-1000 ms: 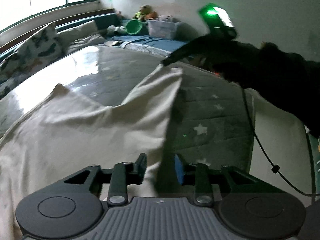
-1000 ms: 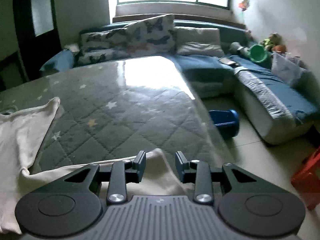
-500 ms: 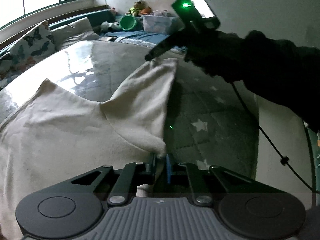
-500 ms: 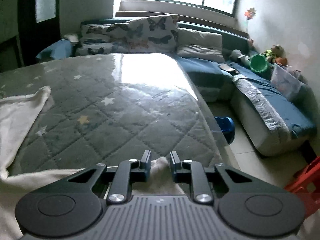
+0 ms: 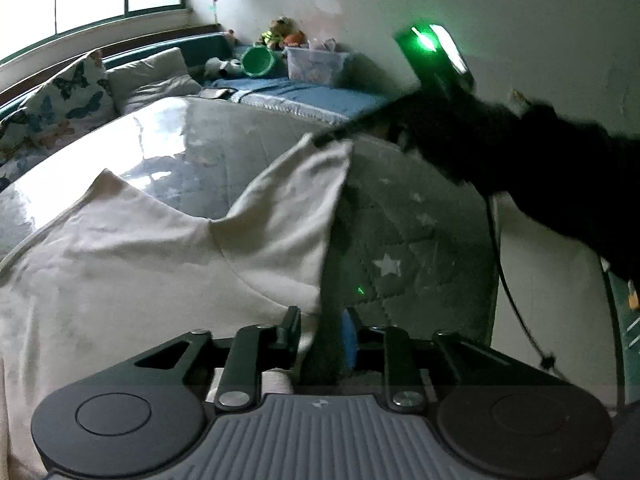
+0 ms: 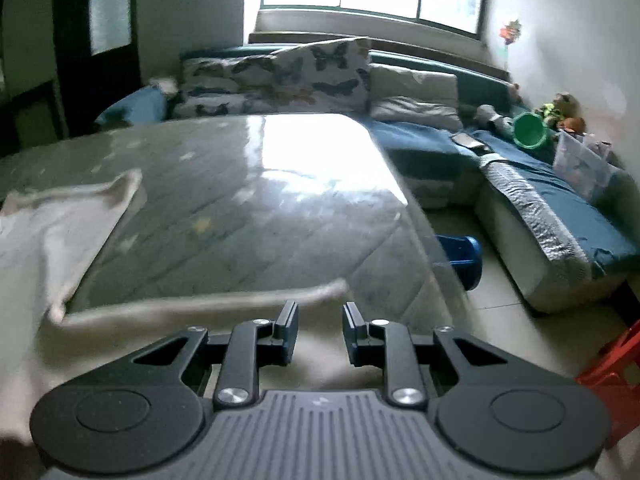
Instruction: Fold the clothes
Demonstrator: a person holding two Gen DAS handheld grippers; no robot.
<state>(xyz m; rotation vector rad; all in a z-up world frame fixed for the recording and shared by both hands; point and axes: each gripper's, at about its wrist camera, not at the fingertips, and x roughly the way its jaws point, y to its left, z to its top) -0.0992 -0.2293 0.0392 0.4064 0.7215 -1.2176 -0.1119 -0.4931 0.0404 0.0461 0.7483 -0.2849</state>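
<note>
A cream garment lies spread on the star-patterned quilted table top. One flap of it stands raised between the two grippers. My left gripper sits at the flap's near corner. Its jaws are opening, with the cloth edge between them and the pads off it. My right gripper is at the flap's far corner, seen from the left wrist view as a dark tool in a dark sleeve. Its jaws are opening too, over the cloth, and nothing is pinched. The table top stretches ahead.
A blue sofa with butterfly cushions wraps around the far side and the right. A blue stool and a red stool stand on the floor right of the table edge. A cable hangs from the right tool.
Both pairs of jaws narrowed on the cloth half a second ago and now stand wider. The right gripper shifted sideways, and the cloth corner that was between its fingers now lies ahead of them.
</note>
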